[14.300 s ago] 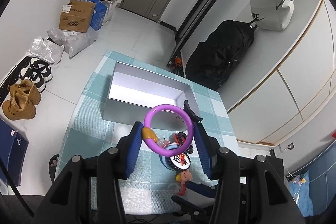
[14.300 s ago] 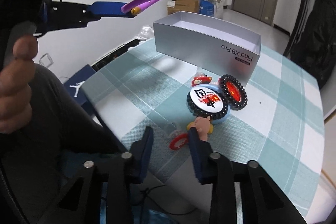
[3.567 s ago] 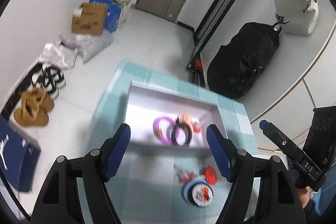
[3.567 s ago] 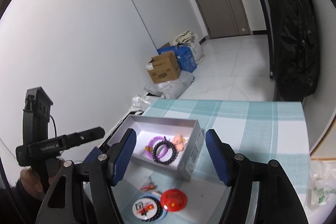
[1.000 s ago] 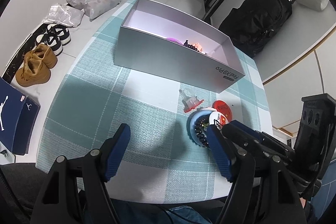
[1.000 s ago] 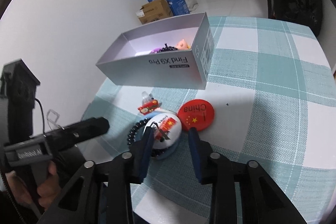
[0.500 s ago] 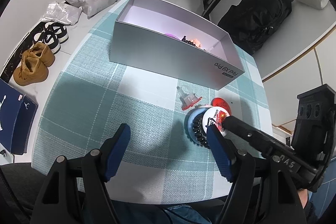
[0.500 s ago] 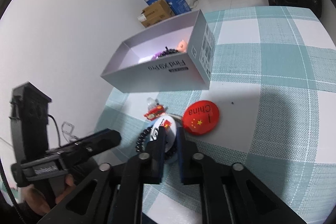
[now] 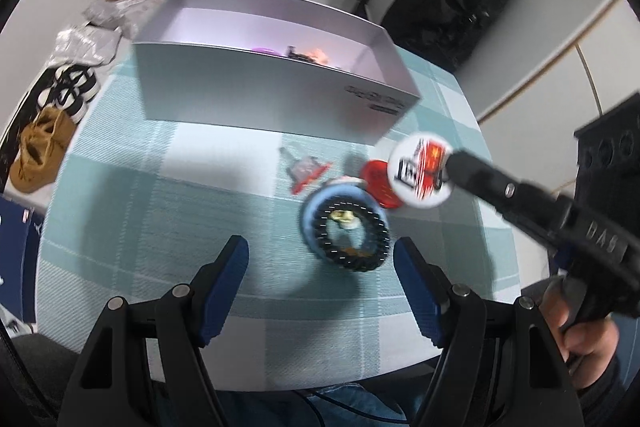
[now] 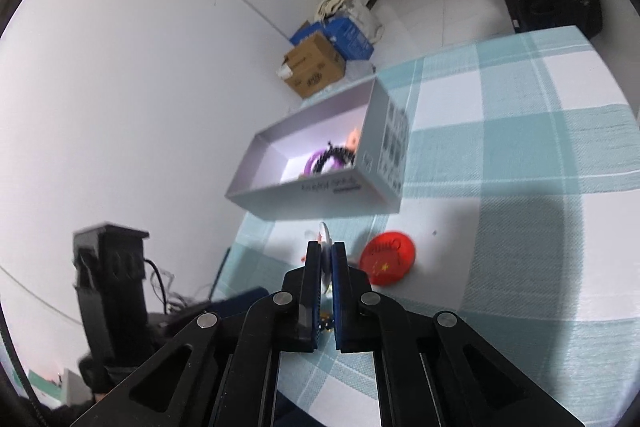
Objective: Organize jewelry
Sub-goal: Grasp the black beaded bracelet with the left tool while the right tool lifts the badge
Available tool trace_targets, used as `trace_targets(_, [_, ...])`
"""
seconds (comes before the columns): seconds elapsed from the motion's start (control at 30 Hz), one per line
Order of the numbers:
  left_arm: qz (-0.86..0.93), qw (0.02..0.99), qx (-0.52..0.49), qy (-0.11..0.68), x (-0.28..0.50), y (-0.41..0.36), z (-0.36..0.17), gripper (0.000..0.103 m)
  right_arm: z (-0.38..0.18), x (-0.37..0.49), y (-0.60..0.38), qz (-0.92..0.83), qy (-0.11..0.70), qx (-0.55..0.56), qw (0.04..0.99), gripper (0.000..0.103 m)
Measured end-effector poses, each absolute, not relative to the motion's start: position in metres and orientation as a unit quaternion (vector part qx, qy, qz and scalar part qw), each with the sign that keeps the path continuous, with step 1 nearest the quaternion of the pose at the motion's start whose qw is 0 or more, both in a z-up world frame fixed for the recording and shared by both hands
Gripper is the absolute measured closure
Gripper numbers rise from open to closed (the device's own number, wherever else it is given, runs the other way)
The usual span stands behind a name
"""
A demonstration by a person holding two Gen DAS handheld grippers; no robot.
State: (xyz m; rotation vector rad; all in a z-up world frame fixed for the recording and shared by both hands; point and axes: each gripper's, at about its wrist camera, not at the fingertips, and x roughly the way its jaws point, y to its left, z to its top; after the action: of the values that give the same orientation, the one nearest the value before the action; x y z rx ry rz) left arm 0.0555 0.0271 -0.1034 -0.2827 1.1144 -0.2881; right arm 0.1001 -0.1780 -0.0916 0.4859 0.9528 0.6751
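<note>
White badge [image 9: 420,169] lifted off black bead bracelet [image 9: 352,239] since a second ago, now clenched edge-on in right gripper [image 10: 327,267] jaws, above red badge [image 9: 378,183]. Left gripper [image 9: 322,275] jaws released, empty, over worktop [image 9: 160,207]. Silver box [image 9: 256,87] behind.

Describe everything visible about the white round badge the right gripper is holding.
The white round badge is a flat disc with a glossy-looking white face bearing blurred black characters and a red patch. The right gripper is shut on its edge and holds it clear of the checked tablecloth, above the red badge and close to the grey box. From the right wrist view it shows edge-on, a thin pale rim poking past the fingertips. Nothing else touches it.
</note>
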Motion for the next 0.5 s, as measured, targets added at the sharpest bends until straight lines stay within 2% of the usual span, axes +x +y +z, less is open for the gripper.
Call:
trace_targets(0.33, [-0.135,0.848,-0.035,0.511,0.055,-0.007,-0.105,0.032,-0.078,0.105,-0.211,0.295,0.423,0.256,0.818,0.099])
trace_targets(0.5, [-0.143,0.854,-0.029,0.499,0.053,-0.01,-0.103,0.033,-0.077,0.105,-0.216,0.29,0.42,0.257,0.82,0.099])
